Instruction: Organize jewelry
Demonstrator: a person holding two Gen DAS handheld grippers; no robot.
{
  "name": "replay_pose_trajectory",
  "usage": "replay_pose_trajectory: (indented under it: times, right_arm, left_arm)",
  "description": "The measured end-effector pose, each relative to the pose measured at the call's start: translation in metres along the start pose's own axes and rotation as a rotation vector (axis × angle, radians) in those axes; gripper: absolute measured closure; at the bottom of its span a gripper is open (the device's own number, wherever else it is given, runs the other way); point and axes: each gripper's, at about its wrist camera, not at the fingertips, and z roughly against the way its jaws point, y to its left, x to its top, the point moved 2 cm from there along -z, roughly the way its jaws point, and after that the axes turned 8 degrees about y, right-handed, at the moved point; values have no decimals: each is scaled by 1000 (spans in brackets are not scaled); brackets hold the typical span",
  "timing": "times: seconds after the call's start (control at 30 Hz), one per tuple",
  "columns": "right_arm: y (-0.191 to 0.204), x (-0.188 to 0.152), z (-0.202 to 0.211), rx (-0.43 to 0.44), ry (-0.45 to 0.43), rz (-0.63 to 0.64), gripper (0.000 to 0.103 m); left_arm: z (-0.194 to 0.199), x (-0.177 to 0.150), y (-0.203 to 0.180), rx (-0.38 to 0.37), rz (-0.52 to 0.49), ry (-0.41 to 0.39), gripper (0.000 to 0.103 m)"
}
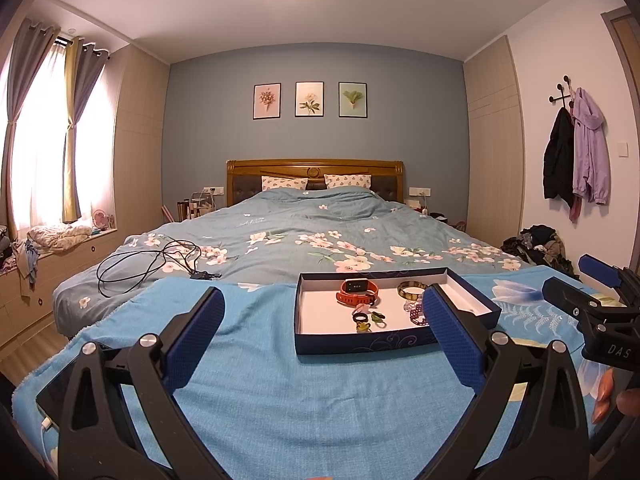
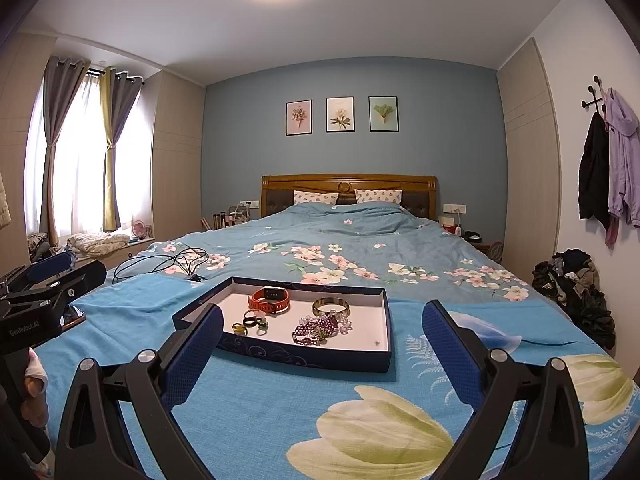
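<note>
Left gripper (image 1: 323, 334): jaws spread wide, nothing between them, hovering over the bright blue blanket (image 1: 280, 392) at the foot of the bed. Right gripper (image 2: 322, 342): same, jaws wide apart and empty, above the blanket's big pale flower print (image 2: 372, 436). Each one shows at the edge of the other's view, so they sit side by side, apart from each other.

Dark blue tray (image 2: 304, 354) with a white floor lies flat on the blanket just ahead of both grippers, neither touching it. All the jewelry is inside it:
- orange-strapped watch (image 2: 270, 299), toward the far side, dark face up
- gold-tone bangle (image 2: 331, 306), to the right of the watch, lying flat
- purple bead bracelet (image 2: 316, 330), near side, right of centre, tangled with some clear beads (image 2: 345, 325); can't tell if that's one piece or two
- small rings (image 2: 252, 323), near-left cluster, dark and green ones, exact count unclear at this resolution

In the left wrist view the right finger hides part of the bead pile.

Further out: black cable (image 1: 152, 268) looped on the floral duvet (image 1: 320, 236), left of the tray. A phone-like slab (image 1: 60, 396) sits on the blanket's left edge. Wooden headboard (image 2: 348, 184) at the far end, three framed prints (image 2: 341, 114) on the wall above.
</note>
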Motion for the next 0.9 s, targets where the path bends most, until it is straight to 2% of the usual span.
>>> replay_pose_trajectory:
  times: [0.9]
  right_arm:
    - [4, 0, -3, 7, 7, -4, 7]
  left_arm:
    - [-2, -2, 2, -5, 7, 7, 5]
